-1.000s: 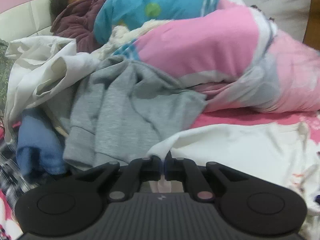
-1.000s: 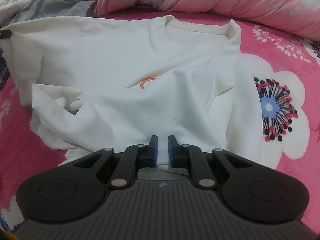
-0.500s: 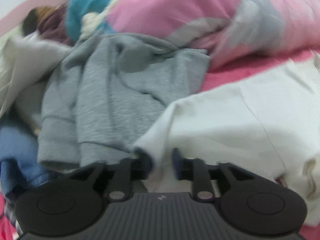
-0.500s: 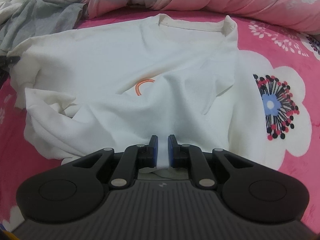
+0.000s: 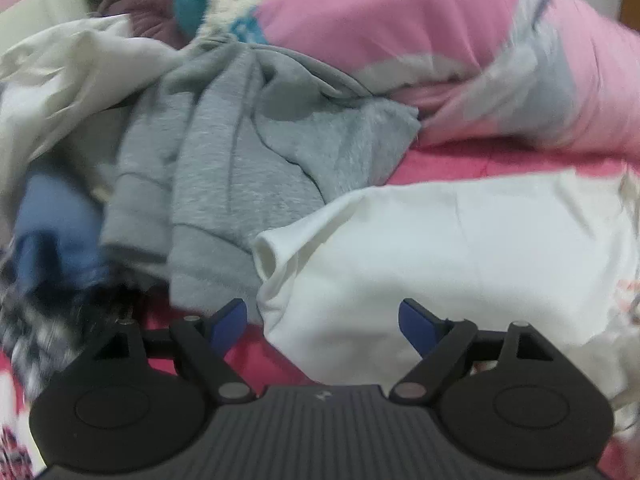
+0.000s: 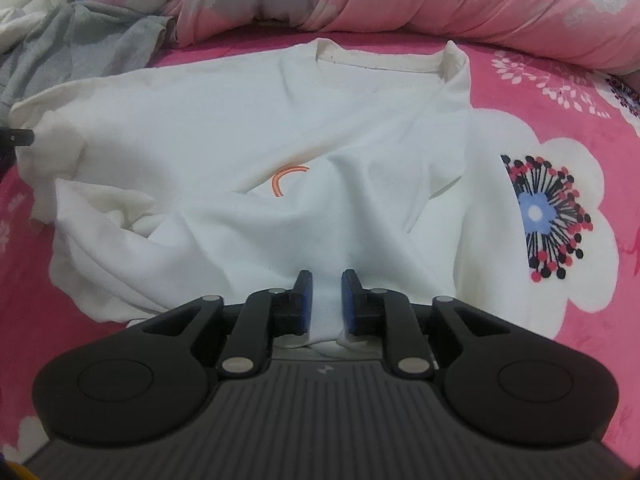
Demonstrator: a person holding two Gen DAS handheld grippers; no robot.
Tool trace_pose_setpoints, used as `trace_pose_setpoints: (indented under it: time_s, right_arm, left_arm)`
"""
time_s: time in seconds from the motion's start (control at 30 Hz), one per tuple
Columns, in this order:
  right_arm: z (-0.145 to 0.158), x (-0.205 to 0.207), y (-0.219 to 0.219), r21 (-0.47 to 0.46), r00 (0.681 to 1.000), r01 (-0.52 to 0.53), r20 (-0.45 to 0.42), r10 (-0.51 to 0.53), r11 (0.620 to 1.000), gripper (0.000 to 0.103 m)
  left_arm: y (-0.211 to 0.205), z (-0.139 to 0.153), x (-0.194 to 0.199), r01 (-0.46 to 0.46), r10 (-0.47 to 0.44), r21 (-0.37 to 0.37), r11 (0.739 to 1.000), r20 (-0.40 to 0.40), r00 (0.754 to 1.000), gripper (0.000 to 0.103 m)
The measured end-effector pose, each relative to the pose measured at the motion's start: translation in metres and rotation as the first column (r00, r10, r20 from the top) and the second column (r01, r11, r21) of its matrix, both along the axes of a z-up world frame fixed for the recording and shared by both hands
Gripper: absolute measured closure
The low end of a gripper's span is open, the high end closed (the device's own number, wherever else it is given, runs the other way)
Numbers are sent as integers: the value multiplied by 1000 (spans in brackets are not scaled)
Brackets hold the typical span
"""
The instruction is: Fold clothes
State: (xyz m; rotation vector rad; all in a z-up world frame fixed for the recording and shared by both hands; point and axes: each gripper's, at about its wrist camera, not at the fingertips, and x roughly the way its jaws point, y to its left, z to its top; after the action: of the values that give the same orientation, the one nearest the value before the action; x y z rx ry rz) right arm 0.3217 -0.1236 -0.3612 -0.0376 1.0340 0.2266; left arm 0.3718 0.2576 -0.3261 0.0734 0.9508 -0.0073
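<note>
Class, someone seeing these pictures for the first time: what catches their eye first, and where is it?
A white T-shirt with a small orange arc lies spread mid-frame on a hot-pink flowered bedsheet. In the left wrist view, a crumpled grey sweatshirt sits heaped left of the shirt, below a puffy pink quilt.

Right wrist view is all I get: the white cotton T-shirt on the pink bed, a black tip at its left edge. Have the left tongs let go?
Observer: Yes. The left tongs have just been opening and stand wide; the white cotton T-shirt lies between them, unpressed.
Operator: What's beside that sleeve?
Observer: A crumpled grey fleece sweatshirt lies right against the sleeve opening.
Operator: Anything beyond it?
Observer: A blue garment, blurred, lies left of the sweatshirt.
</note>
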Motion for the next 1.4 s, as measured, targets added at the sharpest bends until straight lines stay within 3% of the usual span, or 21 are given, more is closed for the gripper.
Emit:
trace_pose_setpoints:
  time_s: [0.13, 0.27, 0.4, 0.53, 0.63, 0.73, 0.77, 0.8, 0.83, 0.87, 1.0, 1.17, 1.27, 1.4]
  right_arm:
    - [13, -9, -4, 20, 999, -23, 31, 22, 1000, 62]
    - [33, -20, -3, 38, 991, -109, 83, 105, 993, 56]
    - [50, -32, 13, 56, 962, -244, 135, 235, 968, 50]
    - [52, -39, 43, 11, 903, -402, 170, 394, 916, 50]
    - [45, -41, 70, -95, 831, -521, 170, 529, 848, 50]
    - [35, -40, 87, -204, 789, -559, 166, 591, 803, 55]
    - [33, -37, 88, -205, 791, -556, 167, 588, 806, 59]
    - [32, -34, 89, -201, 795, -551, 170, 582, 810, 74]
    - [32, -31, 88, -192, 804, -541, 168, 570, 819, 96]
    - [31, -27, 88, -181, 814, -530, 166, 557, 828, 100]
    - [46, -22, 72, -115, 855, -461, 206, 475, 880, 100]
    - [72, -11, 34, 70, 937, -284, 230, 262, 956, 101]
    - [82, -4, 7, 175, 962, -178, 239, 134, 968, 101]
    - [93, 6, -29, 283, 966, -47, 256, -29, 958, 101]
  left_arm:
    - [-6, 25, -13, -30, 32, -28, 999, 53, 998, 16]
    - [-25, 42, -24, -23, 28, -41, 999, 118, 993, 13]
    - [-56, 32, -34, 44, -37, -76, 996, 92, 995, 13]
    - [-94, 11, -44, 154, -151, -84, 985, 44, 988, 14]
    - [-112, 2, -49, 195, -194, -79, 978, 27, 981, 19]
    - [-127, -7, -54, 233, -233, -76, 969, 11, 972, 19]
    - [-126, -7, -56, 235, -235, -79, 969, 13, 972, 19]
    - [-125, -8, -57, 237, -237, -82, 968, 14, 972, 19]
    - [-124, -8, -59, 239, -238, -85, 967, 15, 971, 19]
    - [-123, -9, -60, 240, -240, -87, 967, 15, 971, 19]
    - [-117, -13, -64, 249, -250, -88, 965, -7, 968, 19]
    - [-121, -18, -70, 282, -287, -103, 954, -41, 957, 19]
    - [-137, -27, -72, 321, -326, -83, 943, -57, 944, 19]
    - [-160, -40, -74, 353, -355, -50, 934, -66, 932, 19]
